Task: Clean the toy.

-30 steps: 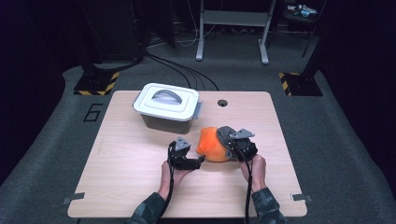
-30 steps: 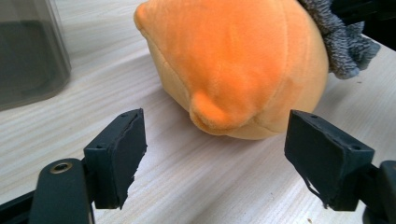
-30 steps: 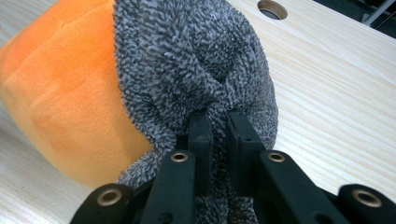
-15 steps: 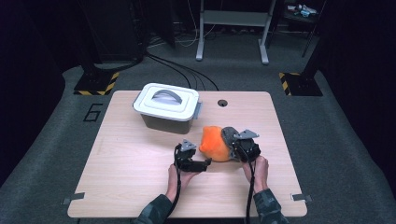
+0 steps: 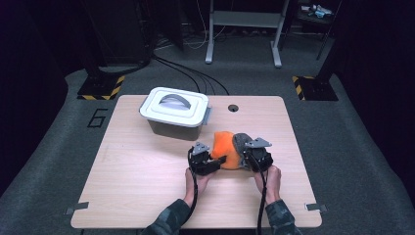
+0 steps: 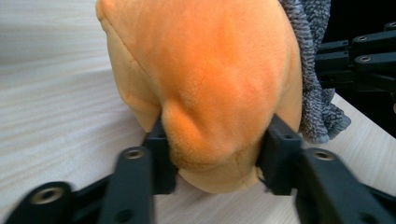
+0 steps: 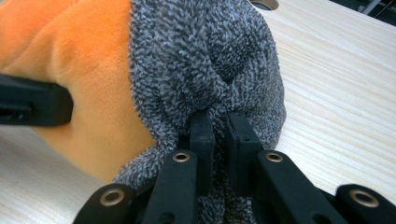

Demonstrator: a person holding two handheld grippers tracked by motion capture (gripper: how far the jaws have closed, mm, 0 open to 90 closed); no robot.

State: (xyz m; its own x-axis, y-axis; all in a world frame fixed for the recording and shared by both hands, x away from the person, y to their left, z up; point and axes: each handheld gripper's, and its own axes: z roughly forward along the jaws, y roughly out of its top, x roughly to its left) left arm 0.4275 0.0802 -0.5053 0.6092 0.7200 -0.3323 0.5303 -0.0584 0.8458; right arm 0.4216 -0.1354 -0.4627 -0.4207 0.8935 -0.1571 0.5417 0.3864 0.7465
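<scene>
Far left on the table (image 5: 122, 196) sat a grey bin (image 5: 176, 128) w/ its white lid (image 5: 174, 106) on, well apart from the work. Next came the left gripper (image 5: 215, 160): its jaws had just been closing and, in the left gripper view, pressed into a fold of the orange plush (image 6: 205, 74) from both sides, roughly a third open w/ the soft bulge squeezed between them. The plush lay on the table btw the two grippers, right of centre, touching the grey fuzzy cloth (image 7: 205, 60) that wrapped its right side. The right gripper (image 5: 250, 157) was nearly fully closed, pinching a thin pleat of that cloth. To do this step well, I'd judge: keep the right pinch firm and steady, hold the plush w/o crushing it, then draw the two apart slowly and level so the cloth peels off rather than dragging the plush along.
</scene>
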